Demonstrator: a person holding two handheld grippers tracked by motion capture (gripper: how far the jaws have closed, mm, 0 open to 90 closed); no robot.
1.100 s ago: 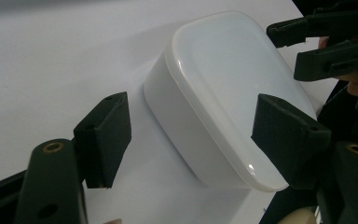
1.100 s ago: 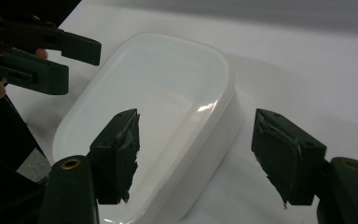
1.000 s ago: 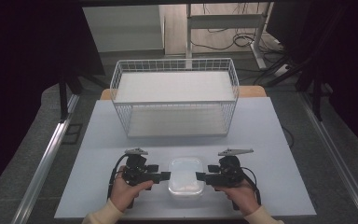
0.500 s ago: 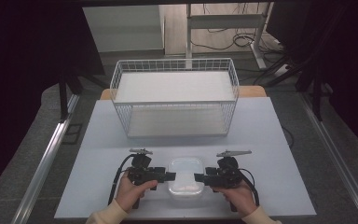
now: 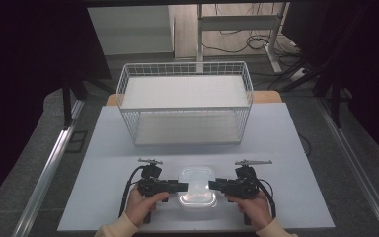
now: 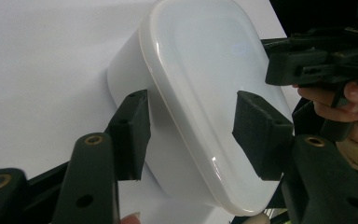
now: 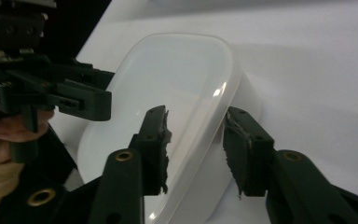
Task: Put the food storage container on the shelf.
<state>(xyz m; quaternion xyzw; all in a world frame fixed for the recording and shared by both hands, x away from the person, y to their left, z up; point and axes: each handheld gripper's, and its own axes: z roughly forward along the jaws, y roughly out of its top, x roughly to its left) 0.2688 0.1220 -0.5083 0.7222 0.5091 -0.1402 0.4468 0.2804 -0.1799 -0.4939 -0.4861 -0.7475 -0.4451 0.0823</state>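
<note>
The left gripper [image 6: 191, 133] straddles the rim of the white lidded box [image 6: 191, 84], one jaw under the rim against the wall, the other over the lid; its jaws have just been closing. Beyond the box, the right gripper [image 6: 317, 65] and a hand [image 6: 349, 107] meet its far edge.

No text, label, brand, number or sign can be read anywhere.

Wire basket [image 5: 185, 106] ahead, apparently bare table [image 5: 296, 163] either side.

One lidded container [image 5: 197, 186], one wire basket [image 5: 185, 103]
</note>
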